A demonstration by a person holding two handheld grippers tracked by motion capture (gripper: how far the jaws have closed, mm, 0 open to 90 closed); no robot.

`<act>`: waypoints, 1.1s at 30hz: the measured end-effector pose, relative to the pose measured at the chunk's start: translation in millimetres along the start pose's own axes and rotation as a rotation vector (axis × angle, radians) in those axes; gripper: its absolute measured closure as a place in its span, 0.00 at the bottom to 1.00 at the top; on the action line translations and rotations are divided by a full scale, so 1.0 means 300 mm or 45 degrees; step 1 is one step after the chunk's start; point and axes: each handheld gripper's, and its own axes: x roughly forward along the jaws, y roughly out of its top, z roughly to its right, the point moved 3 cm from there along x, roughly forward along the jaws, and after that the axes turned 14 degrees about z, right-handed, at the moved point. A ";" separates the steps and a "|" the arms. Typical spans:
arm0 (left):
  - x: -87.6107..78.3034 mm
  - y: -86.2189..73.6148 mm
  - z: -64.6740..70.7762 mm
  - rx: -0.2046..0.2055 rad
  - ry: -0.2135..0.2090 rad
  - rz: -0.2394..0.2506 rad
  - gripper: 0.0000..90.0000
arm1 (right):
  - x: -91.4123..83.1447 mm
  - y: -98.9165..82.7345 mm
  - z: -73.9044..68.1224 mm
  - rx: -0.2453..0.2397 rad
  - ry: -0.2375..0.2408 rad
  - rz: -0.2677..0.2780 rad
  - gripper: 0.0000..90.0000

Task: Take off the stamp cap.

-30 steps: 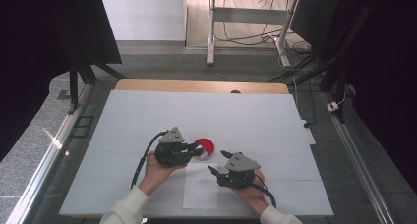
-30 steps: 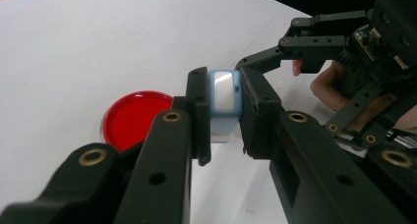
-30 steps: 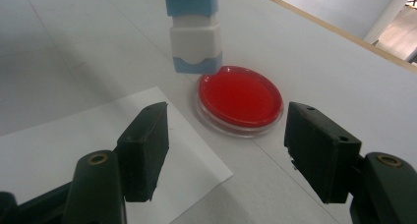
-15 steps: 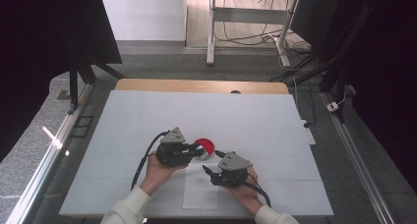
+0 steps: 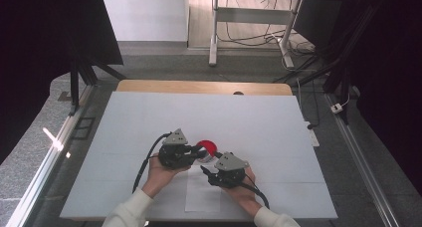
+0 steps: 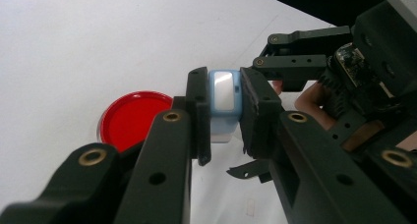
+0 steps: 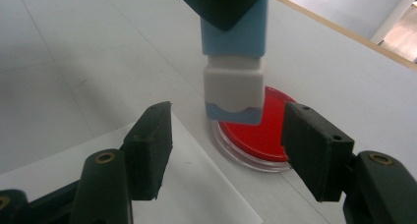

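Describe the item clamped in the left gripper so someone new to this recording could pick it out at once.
On the white table, find the red round dish near the front middle. Just beside it, held upright off the surface in the left gripper, is a small light-blue stamp-like block with a white lower section. Unlike the flat dish and the paper sheet, it is boxy and lifted.

On the white desk [image 5: 149, 117], near its front edge, two hands hold black grippers close together. The left gripper [image 5: 198, 153] points at a red round dish [image 5: 207, 147]. The right gripper [image 5: 205, 170] sits just beside it, over a white paper sheet [image 5: 201, 197].
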 end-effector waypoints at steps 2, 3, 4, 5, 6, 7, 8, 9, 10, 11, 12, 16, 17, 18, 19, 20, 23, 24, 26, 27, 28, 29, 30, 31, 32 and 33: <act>0.001 0.000 0.001 0.001 -0.001 -0.001 0.84 | 0.004 0.002 -0.001 -0.002 -0.005 -0.001 0.42; 0.000 0.000 0.001 0.001 0.000 0.000 0.84 | 0.005 0.003 -0.002 -0.002 -0.007 0.000 0.42; 0.000 0.000 0.001 0.001 0.000 0.000 0.84 | 0.006 0.004 -0.002 -0.002 -0.012 -0.001 0.42; 0.000 0.000 0.001 0.001 0.001 0.000 0.84 | 0.006 0.005 -0.002 -0.002 -0.019 -0.004 0.43; 0.000 0.000 0.001 0.001 0.002 0.001 0.84 | 0.006 0.006 -0.002 -0.004 -0.026 -0.004 0.44; -0.001 0.000 0.001 0.001 0.002 0.001 0.84 | 0.006 0.007 -0.002 -0.007 -0.031 -0.004 0.46; -0.001 0.000 0.001 0.001 0.001 0.002 0.84 | 0.007 0.007 -0.001 -0.009 -0.034 -0.007 0.47; -0.001 0.000 0.002 0.002 0.002 0.002 0.84 | 0.008 0.007 -0.002 -0.011 -0.036 -0.008 0.48; 0.000 0.000 0.002 0.002 0.002 0.002 0.84 | 0.009 0.007 -0.002 -0.012 -0.039 -0.009 0.50; 0.000 0.000 0.002 0.003 -0.001 -0.001 0.84 | 0.009 0.007 -0.003 -0.014 -0.040 -0.010 0.52; 0.000 -0.001 0.001 0.003 -0.001 -0.002 0.84 | 0.009 0.007 -0.003 -0.019 -0.045 -0.009 0.55; 0.002 -0.002 0.002 0.003 -0.002 -0.003 0.84 | 0.010 0.009 -0.006 -0.034 -0.053 -0.009 0.62; 0.002 -0.002 0.002 0.003 -0.002 -0.003 0.84 | 0.010 0.009 -0.007 -0.038 -0.055 -0.010 0.63; 0.001 -0.001 0.002 0.003 -0.001 -0.002 0.84 | 0.010 0.009 -0.008 -0.045 -0.059 -0.013 0.64; 0.001 -0.001 0.002 0.004 -0.001 0.000 0.84 | 0.010 0.009 -0.008 -0.049 -0.061 -0.013 0.65; 0.000 0.000 0.003 0.004 -0.002 0.002 0.84 | 0.011 0.009 -0.009 -0.054 -0.060 -0.013 0.66; -0.001 0.001 0.004 0.005 -0.004 0.006 0.84 | 0.010 0.011 -0.012 -0.067 -0.062 -0.014 0.67; -0.001 0.001 0.004 0.005 -0.004 0.005 0.84 | 0.010 0.011 -0.013 -0.070 -0.067 -0.013 0.68; 0.000 0.000 0.004 0.005 -0.003 0.001 0.84 | 0.010 0.011 -0.012 -0.073 -0.067 -0.016 0.69; 0.000 0.000 0.003 0.005 -0.002 0.000 0.84 | 0.011 0.010 -0.012 -0.075 -0.067 -0.018 0.70; 0.001 -0.001 0.004 0.005 -0.002 0.000 0.84 | 0.011 0.009 -0.012 -0.076 -0.068 -0.021 0.70; 0.001 -0.001 0.004 0.005 -0.001 0.000 0.84 | 0.011 0.009 -0.012 -0.078 -0.068 -0.023 0.70; 0.001 -0.001 0.004 0.005 -0.001 0.000 0.84 | 0.012 0.009 -0.013 -0.077 -0.067 -0.022 0.70; 0.001 -0.002 0.004 0.004 -0.001 0.000 0.84 | 0.012 0.009 -0.013 -0.078 -0.066 -0.023 0.70; 0.001 -0.002 0.004 0.003 0.000 0.000 0.84 | 0.012 0.009 -0.014 -0.082 -0.067 -0.027 0.70; 0.002 -0.002 0.004 0.003 0.001 0.000 0.84 | 0.013 0.008 -0.015 -0.081 -0.067 -0.029 0.70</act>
